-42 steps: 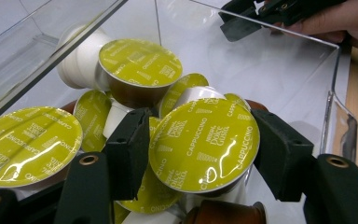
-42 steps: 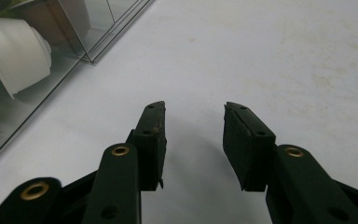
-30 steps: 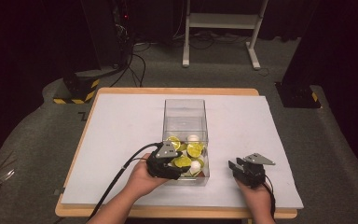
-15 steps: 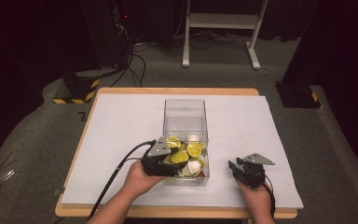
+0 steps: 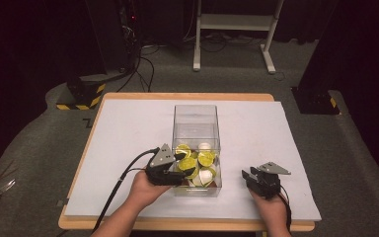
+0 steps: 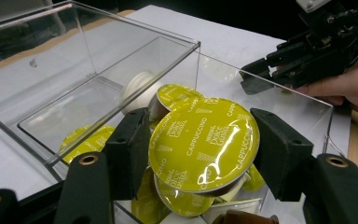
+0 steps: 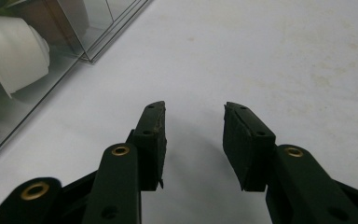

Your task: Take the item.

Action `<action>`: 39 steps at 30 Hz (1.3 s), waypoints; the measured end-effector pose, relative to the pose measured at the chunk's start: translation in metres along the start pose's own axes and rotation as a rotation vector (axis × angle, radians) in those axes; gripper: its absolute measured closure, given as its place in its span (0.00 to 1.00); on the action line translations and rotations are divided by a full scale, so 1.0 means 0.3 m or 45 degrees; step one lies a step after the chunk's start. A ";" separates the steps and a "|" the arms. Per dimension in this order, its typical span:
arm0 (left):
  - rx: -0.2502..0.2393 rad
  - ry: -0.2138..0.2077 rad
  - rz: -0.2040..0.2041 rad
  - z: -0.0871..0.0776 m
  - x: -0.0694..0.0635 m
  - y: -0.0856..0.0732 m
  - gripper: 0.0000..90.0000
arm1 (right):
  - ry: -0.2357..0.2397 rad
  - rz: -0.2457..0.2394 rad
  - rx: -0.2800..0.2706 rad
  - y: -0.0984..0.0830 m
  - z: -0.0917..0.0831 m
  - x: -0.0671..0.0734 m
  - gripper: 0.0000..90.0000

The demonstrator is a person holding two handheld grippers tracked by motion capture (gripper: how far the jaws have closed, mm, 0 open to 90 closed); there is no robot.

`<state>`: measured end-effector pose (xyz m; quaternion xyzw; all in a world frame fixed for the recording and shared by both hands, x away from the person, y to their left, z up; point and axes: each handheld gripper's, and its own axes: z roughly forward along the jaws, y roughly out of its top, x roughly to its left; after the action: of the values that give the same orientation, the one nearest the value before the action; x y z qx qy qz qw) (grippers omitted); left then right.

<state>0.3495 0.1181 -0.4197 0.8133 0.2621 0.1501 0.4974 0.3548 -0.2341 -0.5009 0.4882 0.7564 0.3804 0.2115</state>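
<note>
Held a yellow cappuccino capsule (image 6: 204, 144) clamped by its rim in the left gripper (image 6: 200, 154), foil lid facing the camera, just above the near end of the clear plastic box (image 5: 196, 114). Sat over a heap of more yellow capsules (image 5: 207, 158) and white capsules (image 5: 205, 146) piled at that same end, far end of the box bare. Rested the right gripper (image 7: 194, 135) apart on the white table cover (image 5: 128, 128), just right of the box, jaws parted about halfway with nothing between them. Judged the step as lifting one capsule out of the box. Best done by rising straight up until clear of the transparent wall, hard to read by eye, before swinging sideways. Worth keeping the squeeze even across the rim, since foil and thin plastic could dent or slip. Also wise to watch the neighbours below, lest one tip or get dragged along.
</note>
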 end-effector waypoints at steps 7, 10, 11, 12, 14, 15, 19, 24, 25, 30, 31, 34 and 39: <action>-0.025 0.018 0.000 -0.017 0.004 0.007 0.45 | -0.003 -0.001 0.001 0.000 0.001 0.001 0.66; -0.033 0.029 0.003 -0.024 0.007 0.010 0.45 | -0.001 -0.001 0.002 0.000 0.001 0.001 0.66; -0.037 0.031 0.000 -0.027 0.008 0.011 0.45 | -0.002 -0.001 0.001 0.000 0.001 0.001 0.66; -0.037 0.032 -0.001 -0.029 0.009 0.011 0.45 | -0.001 0.000 0.003 0.000 0.001 0.001 0.66; -0.038 0.034 0.001 -0.032 0.013 0.013 0.45 | -0.001 -0.001 0.004 0.000 0.001 0.001 0.66; -0.041 0.036 -0.002 -0.033 0.014 0.014 0.45 | -0.001 -0.001 0.004 0.000 0.001 0.001 0.66; -0.051 0.045 -0.003 -0.040 0.019 0.018 0.45 | -0.001 0.001 0.005 0.000 0.001 0.001 0.66; -0.060 0.063 0.007 -0.048 0.023 0.023 0.45 | -0.002 0.002 0.005 0.000 0.002 0.001 0.66; -0.062 0.068 0.006 -0.049 0.023 0.024 0.45 | -0.002 0.002 0.006 0.000 0.002 0.001 0.66; -0.074 0.078 0.011 -0.055 0.024 0.029 0.45 | -0.002 0.002 0.006 0.000 0.002 0.001 0.66; -0.076 0.080 0.011 -0.057 0.025 0.031 0.45 | -0.002 0.002 0.006 0.000 0.002 0.001 0.66; -0.080 0.089 0.013 -0.062 0.030 0.034 0.45 | -0.003 0.002 0.005 0.000 0.002 0.001 0.66; -0.094 0.098 0.004 -0.074 0.040 0.040 0.45 | -0.002 0.002 0.006 0.000 0.002 0.000 0.66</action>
<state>0.3515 0.1368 -0.3991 0.7885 0.2740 0.1915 0.5163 0.3551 -0.2337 -0.5010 0.4895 0.7568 0.3784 0.2108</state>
